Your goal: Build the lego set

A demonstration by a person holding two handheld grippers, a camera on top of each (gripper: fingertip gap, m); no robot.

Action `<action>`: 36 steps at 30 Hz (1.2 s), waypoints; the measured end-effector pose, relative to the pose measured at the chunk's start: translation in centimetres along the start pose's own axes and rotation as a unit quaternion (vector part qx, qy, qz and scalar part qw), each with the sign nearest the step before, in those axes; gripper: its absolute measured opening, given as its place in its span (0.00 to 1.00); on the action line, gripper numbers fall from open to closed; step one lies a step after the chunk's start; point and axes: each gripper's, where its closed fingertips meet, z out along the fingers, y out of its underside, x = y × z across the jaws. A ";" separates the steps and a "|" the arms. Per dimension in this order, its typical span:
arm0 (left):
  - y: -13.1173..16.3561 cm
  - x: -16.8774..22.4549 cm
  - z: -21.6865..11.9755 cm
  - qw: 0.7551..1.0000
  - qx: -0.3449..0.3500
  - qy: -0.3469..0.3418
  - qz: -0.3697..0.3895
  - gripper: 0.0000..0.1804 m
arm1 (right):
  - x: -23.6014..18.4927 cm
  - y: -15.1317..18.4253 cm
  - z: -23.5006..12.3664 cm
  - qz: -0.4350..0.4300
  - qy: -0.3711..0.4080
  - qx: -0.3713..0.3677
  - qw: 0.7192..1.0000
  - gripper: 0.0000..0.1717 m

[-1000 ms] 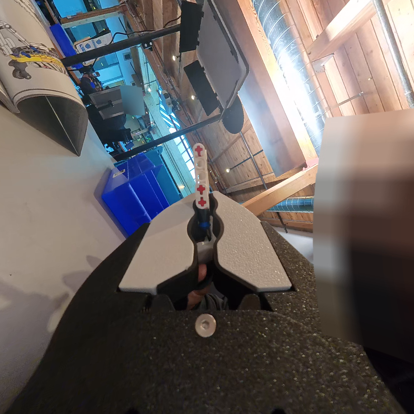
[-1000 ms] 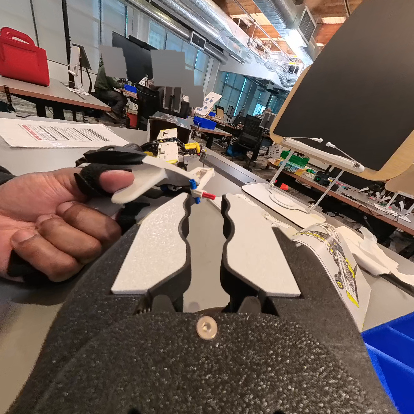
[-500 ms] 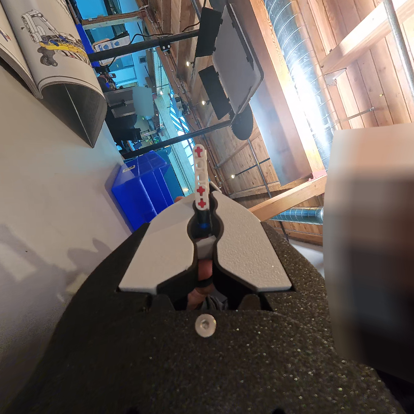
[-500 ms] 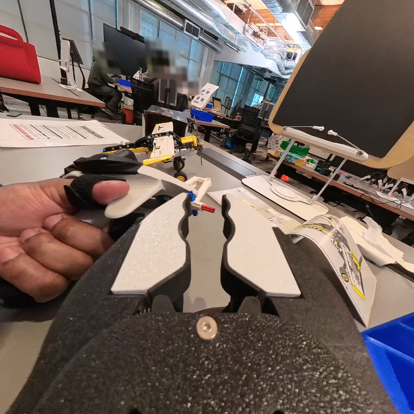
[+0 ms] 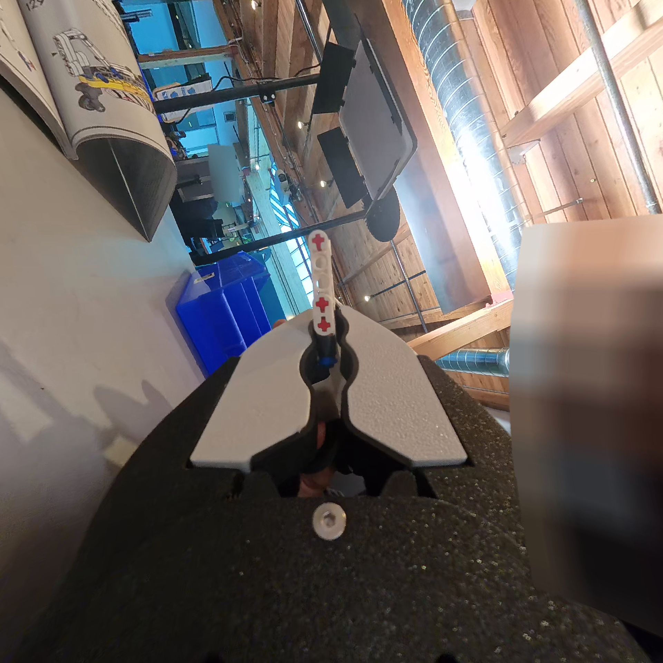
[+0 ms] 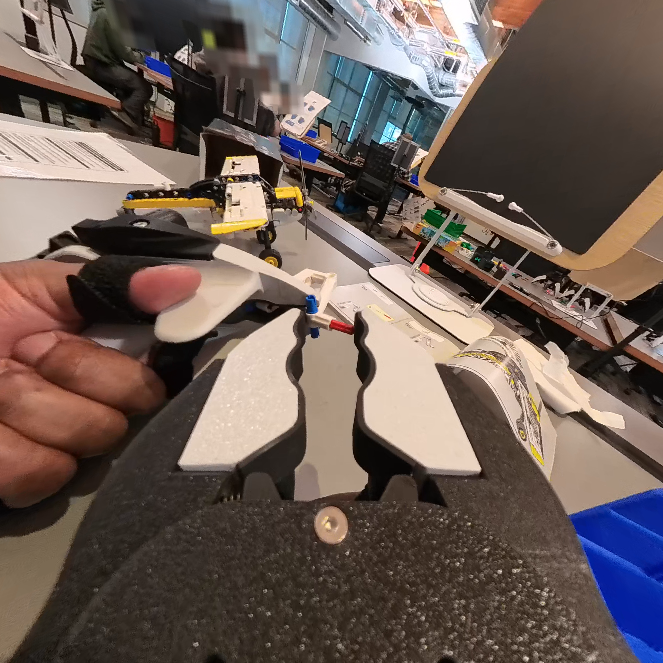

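Left wrist view: the left hand-held gripper [image 5: 324, 337] pinches a white toy beam with red cross pins [image 5: 320, 287], upright at 12 o'clock; a blue bin [image 5: 219, 315] sits at 10 o'clock on the worktop [image 5: 53, 305].

Right wrist view: the right hand-held gripper [image 6: 328, 323] stands spread, its tips flanking the piece's red axle [image 6: 341, 326]; a toy plane [image 6: 236, 204] lies at 11 o'clock.

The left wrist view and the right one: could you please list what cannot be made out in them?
- Left wrist view: lower end of the white beam, sunk between the left tongs.
- Left wrist view: right side, under a blurred patch.
- Right wrist view: whether the right tongs touch the red pin.
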 end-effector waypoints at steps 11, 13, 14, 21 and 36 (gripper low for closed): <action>0.3 0.7 0.3 0.997 -0.064 0.015 0.031 0.11 | -0.3 -0.5 -1.0 0.025 -0.097 0.046 0.994 0.14; 0.6 0.5 0.3 0.995 -0.093 0.010 0.026 0.13 | -0.3 -0.5 -1.2 0.016 -0.108 0.051 0.993 0.14; 0.7 0.5 0.4 0.994 -0.103 0.011 0.021 0.13 | -0.1 -0.5 -1.3 0.014 -0.109 0.053 0.993 0.14; 0.8 0.9 0.4 0.992 -0.124 0.013 0.023 0.13 | 0.0 -0.5 -1.6 0.020 -0.127 0.064 0.990 0.14; 1.8 1.8 0.3 0.979 -0.186 0.004 0.080 0.05 | -0.9 -1.6 -2.9 0.020 -0.188 0.110 0.976 0.12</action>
